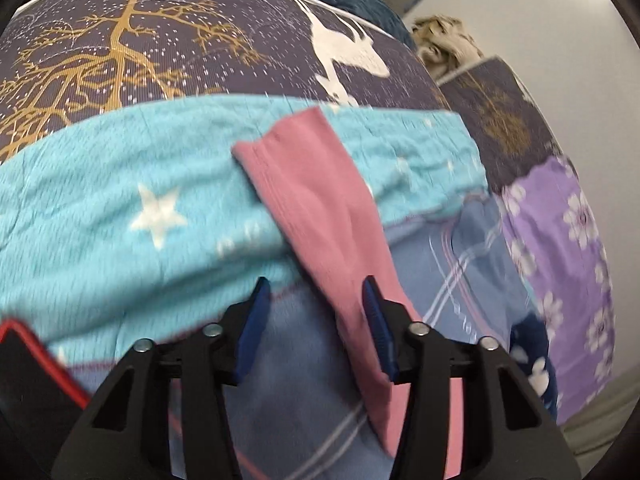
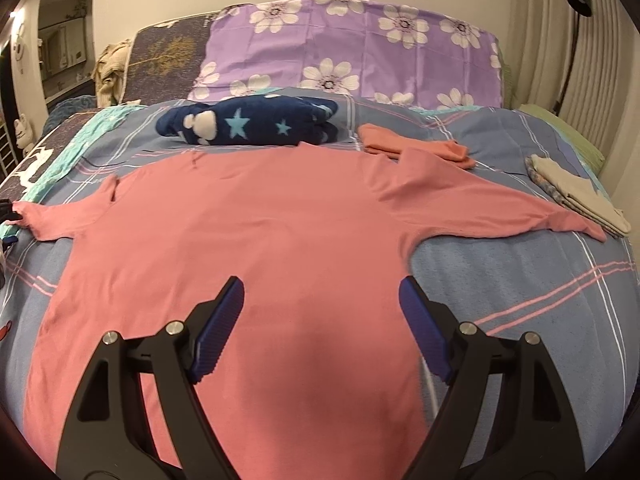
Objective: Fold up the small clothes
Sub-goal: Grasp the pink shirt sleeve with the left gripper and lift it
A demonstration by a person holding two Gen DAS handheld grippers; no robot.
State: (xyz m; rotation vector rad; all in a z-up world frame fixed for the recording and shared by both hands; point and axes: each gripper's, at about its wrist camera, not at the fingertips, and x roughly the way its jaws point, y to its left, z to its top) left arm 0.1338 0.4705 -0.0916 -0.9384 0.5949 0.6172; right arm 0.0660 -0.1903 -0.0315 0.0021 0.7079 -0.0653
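A pink long-sleeved shirt (image 2: 248, 240) lies spread flat on the bed, both sleeves stretched out. My right gripper (image 2: 320, 292) is open and empty, just above the shirt's lower body. In the left wrist view the shirt's left sleeve (image 1: 316, 200) runs from between the fingers out over a turquoise star blanket (image 1: 120, 200). My left gripper (image 1: 316, 292) is open, with the sleeve lying between its fingers and against the right finger (image 1: 376, 320). The sleeve cuff shows at the far left of the right wrist view (image 2: 28, 216).
A folded navy star blanket (image 2: 248, 126), a folded pink garment (image 2: 416, 144) and a folded grey stack (image 2: 576, 196) lie on the plaid sheet (image 2: 520, 280). A purple flowered pillow (image 2: 352, 48) is behind. A dark tree-print mat (image 1: 160, 40) lies beyond the turquoise blanket.
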